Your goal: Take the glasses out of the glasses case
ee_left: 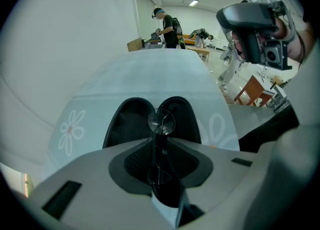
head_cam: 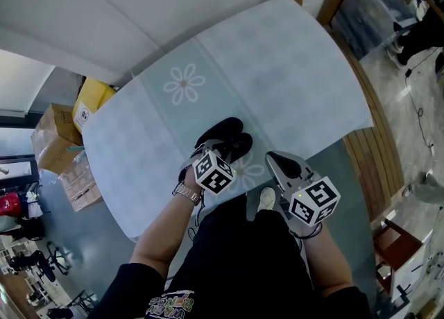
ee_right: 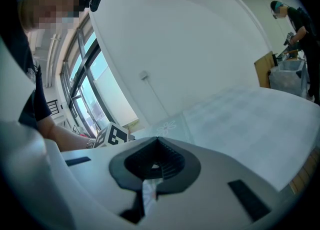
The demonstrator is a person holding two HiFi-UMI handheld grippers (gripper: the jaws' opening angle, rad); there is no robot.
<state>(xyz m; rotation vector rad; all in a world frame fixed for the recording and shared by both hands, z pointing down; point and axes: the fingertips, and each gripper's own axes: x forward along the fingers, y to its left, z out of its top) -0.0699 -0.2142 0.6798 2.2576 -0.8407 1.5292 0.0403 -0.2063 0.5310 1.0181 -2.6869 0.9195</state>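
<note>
A black glasses case (head_cam: 223,136) lies open on the pale tablecloth (head_cam: 277,68) near the table's front edge. In the left gripper view its two halves (ee_left: 134,123) gape side by side and look empty. My left gripper (head_cam: 214,150) hovers just over the case, shut on thin-framed glasses (ee_left: 161,122); one lens sticks out past the jaws of that gripper (ee_left: 160,146), edge-on. My right gripper (head_cam: 276,161) is to the right of the case, near the table edge, with its jaws shut on nothing (ee_right: 156,143). The left gripper's marker cube (ee_right: 115,136) shows in the right gripper view.
Flower prints mark the cloth (head_cam: 184,83). Cardboard boxes (head_cam: 54,137) and a yellow box (head_cam: 91,101) stand on the floor at the left. A wooden strip (head_cam: 378,144) runs along the table's right side. A person (ee_left: 168,26) works at benches far behind the table.
</note>
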